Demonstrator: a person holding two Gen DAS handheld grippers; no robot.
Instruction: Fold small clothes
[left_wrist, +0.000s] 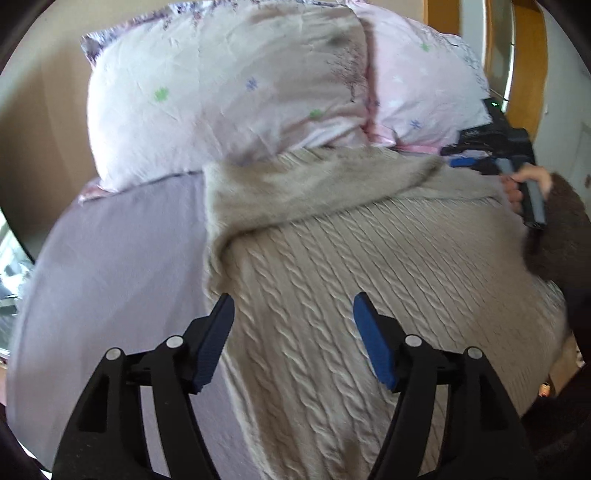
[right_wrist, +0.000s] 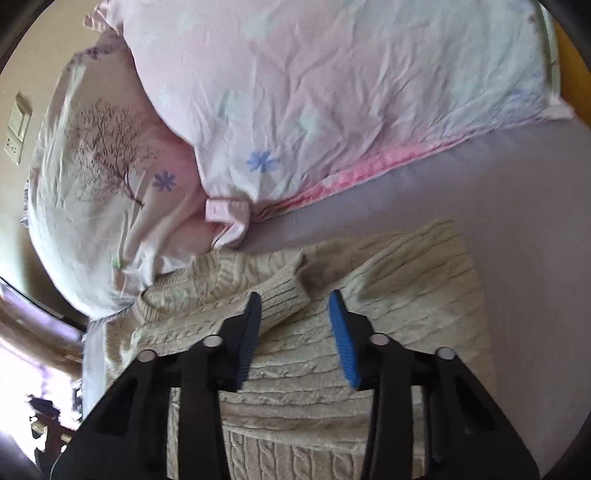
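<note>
Two grippers — left (left_wrist: 293, 314), right (right_wrist: 295, 310), jaws wide — above one cable-knit sweater (left_wrist: 332, 266), two pillows (left_wrist: 221, 92) beyond

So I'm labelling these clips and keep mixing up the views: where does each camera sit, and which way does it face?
Left wrist: on the left hand-held gripper, open above the sweater, facing the pillows; the person's hand and the right hand-held gripper show at right.
Right wrist: on the right hand-held gripper, open over the sweater's cuff, facing the pillows; no body shows.
Shared: sweater, pillows, sheet.
</note>
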